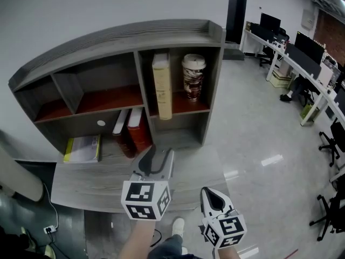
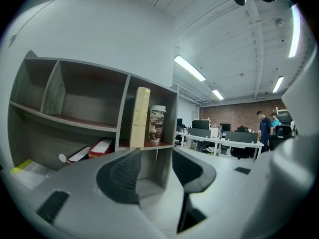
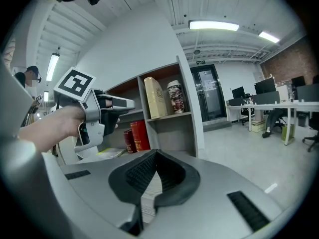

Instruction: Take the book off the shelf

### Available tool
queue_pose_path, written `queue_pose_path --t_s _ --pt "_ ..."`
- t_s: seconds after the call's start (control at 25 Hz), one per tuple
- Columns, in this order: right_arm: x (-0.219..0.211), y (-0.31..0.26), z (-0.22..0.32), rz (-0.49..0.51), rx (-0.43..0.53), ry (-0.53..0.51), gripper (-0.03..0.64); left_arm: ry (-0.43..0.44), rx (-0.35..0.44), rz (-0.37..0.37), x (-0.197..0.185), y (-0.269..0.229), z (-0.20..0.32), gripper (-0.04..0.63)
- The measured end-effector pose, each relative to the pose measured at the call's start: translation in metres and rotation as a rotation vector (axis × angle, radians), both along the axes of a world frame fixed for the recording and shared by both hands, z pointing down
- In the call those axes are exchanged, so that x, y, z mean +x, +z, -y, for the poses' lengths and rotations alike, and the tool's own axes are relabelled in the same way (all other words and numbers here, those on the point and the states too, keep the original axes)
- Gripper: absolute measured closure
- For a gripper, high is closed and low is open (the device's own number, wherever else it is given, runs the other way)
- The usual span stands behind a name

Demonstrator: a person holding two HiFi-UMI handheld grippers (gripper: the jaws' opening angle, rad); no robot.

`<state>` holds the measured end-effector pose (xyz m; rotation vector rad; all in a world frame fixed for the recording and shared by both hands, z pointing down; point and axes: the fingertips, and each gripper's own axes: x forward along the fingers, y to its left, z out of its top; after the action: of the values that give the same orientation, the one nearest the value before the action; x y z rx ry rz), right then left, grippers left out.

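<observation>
A tall cream book (image 1: 161,85) stands upright in the upper right compartment of the grey shelf unit (image 1: 118,42), beside a patterned lidded cup (image 1: 193,77). My left gripper (image 1: 160,153) hovers in front of the lower shelf, open, with nothing between its jaws. The left gripper view looks past the left gripper (image 2: 155,163) at the cream book (image 2: 141,117) and the cup (image 2: 157,123), still some way off. My right gripper (image 1: 212,194) hangs lower and nearer me, its tips together and empty. In the right gripper view, the right gripper (image 3: 154,156) points toward the cream book (image 3: 155,97).
Two red books (image 1: 135,131) lean in the lower middle compartment, and a yellow-edged booklet (image 1: 83,149) lies to their left. The shelf stands on a grey desk (image 1: 102,185). Office desks with monitors (image 1: 302,53) and chairs line the right side. People stand far off (image 2: 262,128).
</observation>
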<state>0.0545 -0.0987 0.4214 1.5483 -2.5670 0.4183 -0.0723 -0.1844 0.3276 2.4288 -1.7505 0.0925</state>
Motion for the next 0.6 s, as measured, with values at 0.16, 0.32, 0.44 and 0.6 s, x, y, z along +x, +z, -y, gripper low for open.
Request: queue_pose_path --t_s 0.16,0.32,0.44,0.6 --pt "-0.004 0.004 0.013 0.008 -0.015 -0.005 0.609 -0.001 -0.012 0.004 -0.001 0.002 0.016 0.420" --pt "-0.004 0.007 0.024 -0.001 -0.023 -0.004 0.609 -0.010 -0.022 0.003 -0.004 0.006 0.033 0.421" --pt "-0.003 0.010 0.033 -0.005 -0.034 0.004 0.609 -0.015 -0.031 0.003 -0.006 0.010 0.045 0.420" --pt "-0.005 0.010 0.047 -0.004 -0.040 0.008 0.609 -0.014 -0.030 0.018 -0.007 0.012 0.060 0.420"
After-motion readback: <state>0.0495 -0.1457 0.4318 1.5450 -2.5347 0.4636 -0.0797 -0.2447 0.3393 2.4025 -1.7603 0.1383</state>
